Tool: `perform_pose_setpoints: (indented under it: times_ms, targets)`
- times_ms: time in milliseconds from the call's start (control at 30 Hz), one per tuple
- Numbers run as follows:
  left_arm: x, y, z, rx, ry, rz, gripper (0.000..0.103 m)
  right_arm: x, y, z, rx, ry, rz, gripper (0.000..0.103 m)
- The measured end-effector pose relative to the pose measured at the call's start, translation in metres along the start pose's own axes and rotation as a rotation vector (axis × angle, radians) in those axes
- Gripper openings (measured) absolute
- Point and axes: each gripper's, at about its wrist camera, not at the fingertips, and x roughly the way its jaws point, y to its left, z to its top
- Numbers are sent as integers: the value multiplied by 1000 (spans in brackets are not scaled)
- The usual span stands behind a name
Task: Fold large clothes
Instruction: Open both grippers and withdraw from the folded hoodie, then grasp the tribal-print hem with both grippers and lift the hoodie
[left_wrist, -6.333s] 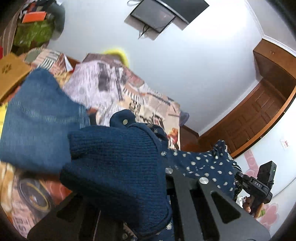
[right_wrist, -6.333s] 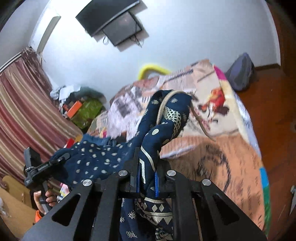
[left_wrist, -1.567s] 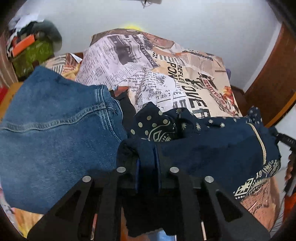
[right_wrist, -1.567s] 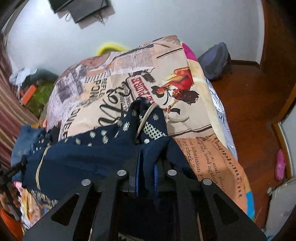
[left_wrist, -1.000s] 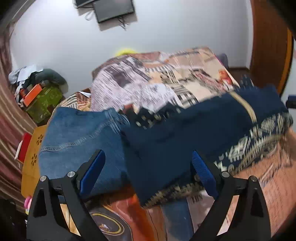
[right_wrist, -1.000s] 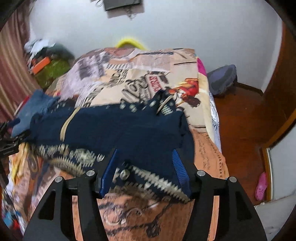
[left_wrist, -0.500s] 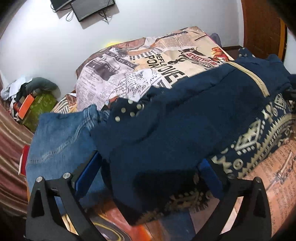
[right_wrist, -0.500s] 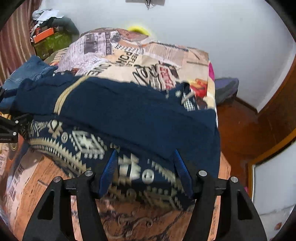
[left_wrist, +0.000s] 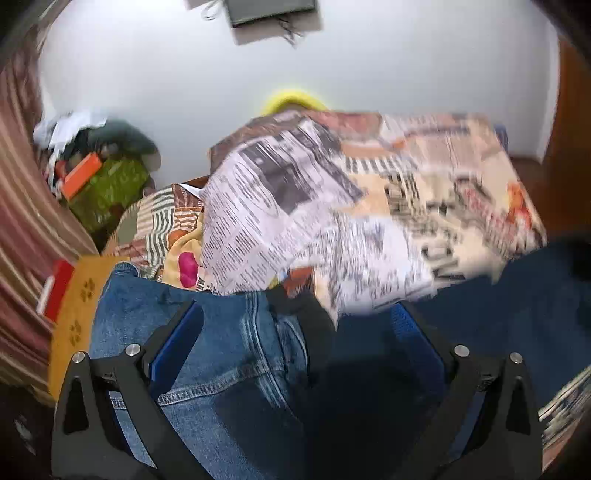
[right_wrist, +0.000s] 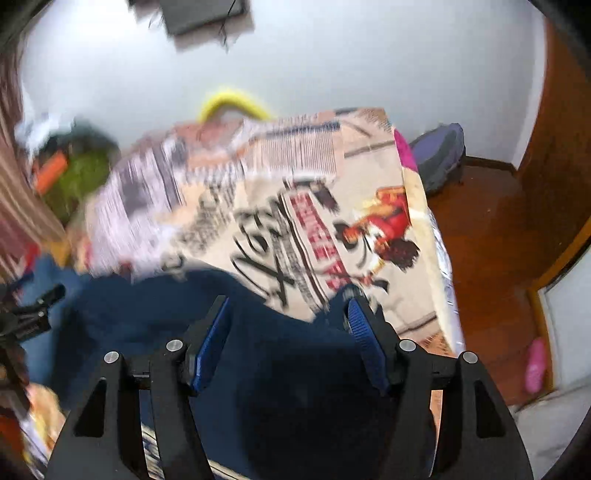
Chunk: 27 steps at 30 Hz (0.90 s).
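Both the left gripper (left_wrist: 295, 332) and the right gripper (right_wrist: 286, 332) were spread wide and grasped nothing, poised above the navy garment (right_wrist: 280, 354) that lay along the near edge of the newspaper-print bed cover (right_wrist: 295, 206), just beside the blue jeans (left_wrist: 207, 347).

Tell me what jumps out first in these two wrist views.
The newspaper-print bedspread fills the middle of both views, loud with headlines and a red cartoon figure. On its near edge lies the dark navy garment, spread under the open right gripper. In the left view, the open left gripper straddles blue jeans lying beside that garment.
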Motion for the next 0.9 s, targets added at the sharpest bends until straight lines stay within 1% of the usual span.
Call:
perform_pose_setpoints:
  times_ms: [67,133,167,300,400,533,633,667,800,833,900]
  targets:
    - [-9,5,0,-25,-9,-33,103,-9,4,-3,-1,-15,31,61]
    - [-17,5,-6,-27,-15,-63,103,-13,10,-9,-29,-12,40,61]
    - [-22,2,-11,-20,-18,-69,103,-12,12,-10,-46,-6,38,61]
    - [-38,-14,-35,29,-29,-71,103,-16,25,-34,-153,28,11,61]
    - [-57,-24,-54,52,-49,-97,103,-22,29,-51,-195,40,15,61]
    - [-79,-30,-73,61,-76,-123,103,-34,34,-72,-235,43,16,61]
    - [-96,-29,-88,47,-105,-128,103,-43,39,-83,-259,33,19,61]
    - [-101,-27,-94,27,-110,-132,103,-44,40,-87,-263,30,18,61]
    - [-113,-17,-120,-70,-138,-95,103,-39,41,-95,-241,33,14,61]
    - [-113,-14,-125,-93,-135,-98,103,-36,40,-97,-219,41,16,61]
    - [-109,-4,-141,-203,-93,-128,103,-26,36,-102,-169,73,21,61]
